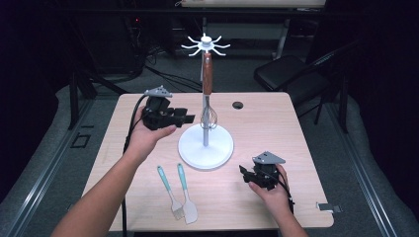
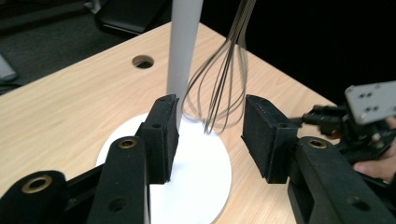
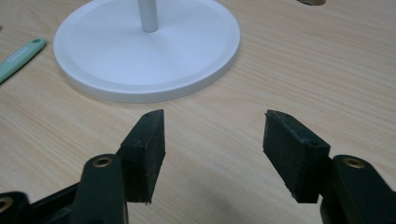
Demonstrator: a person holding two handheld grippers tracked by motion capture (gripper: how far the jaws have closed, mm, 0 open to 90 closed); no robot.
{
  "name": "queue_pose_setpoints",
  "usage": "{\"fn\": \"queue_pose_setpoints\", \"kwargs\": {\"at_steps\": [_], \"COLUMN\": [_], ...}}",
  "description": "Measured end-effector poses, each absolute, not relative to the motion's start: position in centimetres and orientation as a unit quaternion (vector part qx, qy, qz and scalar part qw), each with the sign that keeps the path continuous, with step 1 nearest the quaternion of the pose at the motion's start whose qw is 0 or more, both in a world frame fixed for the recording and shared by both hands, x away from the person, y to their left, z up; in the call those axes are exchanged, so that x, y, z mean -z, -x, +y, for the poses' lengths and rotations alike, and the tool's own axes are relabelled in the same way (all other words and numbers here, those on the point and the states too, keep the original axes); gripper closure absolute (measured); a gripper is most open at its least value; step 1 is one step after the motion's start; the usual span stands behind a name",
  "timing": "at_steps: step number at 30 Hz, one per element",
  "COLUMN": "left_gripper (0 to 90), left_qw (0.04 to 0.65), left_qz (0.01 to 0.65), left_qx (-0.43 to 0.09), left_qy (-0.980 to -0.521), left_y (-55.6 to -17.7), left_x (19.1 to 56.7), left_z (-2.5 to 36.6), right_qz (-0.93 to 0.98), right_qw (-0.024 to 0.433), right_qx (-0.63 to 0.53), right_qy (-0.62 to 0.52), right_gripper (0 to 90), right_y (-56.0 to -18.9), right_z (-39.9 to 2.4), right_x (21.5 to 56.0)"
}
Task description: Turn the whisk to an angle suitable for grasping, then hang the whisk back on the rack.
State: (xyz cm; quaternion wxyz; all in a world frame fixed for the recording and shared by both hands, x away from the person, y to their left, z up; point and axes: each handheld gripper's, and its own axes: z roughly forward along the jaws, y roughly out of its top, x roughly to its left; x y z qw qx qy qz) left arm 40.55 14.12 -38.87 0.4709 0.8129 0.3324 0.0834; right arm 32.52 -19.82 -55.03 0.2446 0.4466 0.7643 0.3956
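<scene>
Table at frame centre bears a white stand. From its top hooks the whisk hangs upright beside the pole: brown handle up, wire loops down. The left gripper, released, frames those wires untouched. The right gripper, lower right, rests agape, empty.

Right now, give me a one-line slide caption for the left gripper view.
Left gripper open beside the white stand pole, with the hanging wire whisk just beyond its jaws.
</scene>
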Motion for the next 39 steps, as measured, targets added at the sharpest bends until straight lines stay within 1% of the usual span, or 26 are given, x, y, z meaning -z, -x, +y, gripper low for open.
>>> {"fn": "queue_pose_setpoints", "kwargs": {"at_steps": [3, 7, 8, 9, 11, 15, 21, 29, 39], "left_gripper": [54.3, 52.7, 52.6, 52.4, 52.2, 52.3, 53.7, 52.7, 52.5], "left_qw": [0.488, 0.478, 0.476, 0.475, 0.474, 0.472, 0.468, 0.461, 0.457], "left_qz": [0.350, 0.376, 0.381, 0.388, 0.399, 0.414, 0.424, 0.441, 0.448], "left_qx": [-0.067, -0.086, -0.092, -0.095, -0.111, -0.131, -0.137, -0.141, -0.138], "left_qy": [-0.797, -0.789, -0.787, -0.784, -0.777, -0.767, -0.763, -0.757, -0.756], "left_y": [-39.4, -38.1, -37.8, -37.6, -37.0, -36.2, -35.4, -35.0, -34.7], "left_x": [40.9, 43.3, 43.8, 44.3, 45.1, 46.7, 48.9, 49.8, 50.5], "left_z": [15.4, 16.9, 17.3, 17.7, 18.3, 19.5, 20.6, 21.5, 21.9], "right_qz": [0.765, 0.752, 0.752, 0.752, 0.756, 0.761, 0.764, 0.765, 0.767], "right_qw": [0.252, 0.250, 0.248, 0.238, 0.218, 0.232, 0.221, 0.228, 0.218], "right_qx": [-0.390, -0.397, -0.397, -0.400, -0.400, -0.395, -0.399, -0.403, -0.416], "right_qy": [-0.446, -0.462, -0.465, -0.467, -0.470, -0.460, -0.456, -0.448, -0.437], "right_gripper": [36.2, 36.9, 40.2, 45.5, 47.5, 51.8, 59.5, 62.8, 69.7], "right_y": [-32.6, -32.8, -32.9, -32.9, -32.9, -32.9, -32.9, -33.0, -33.6], "right_z": [-20.1, -20.7, -20.9, -21.0, -21.2, -21.3, -21.2, -20.8, -20.1], "right_x": [54.9, 54.7, 54.6, 54.6, 54.5, 54.3, 53.9, 51.9, 49.7]}}
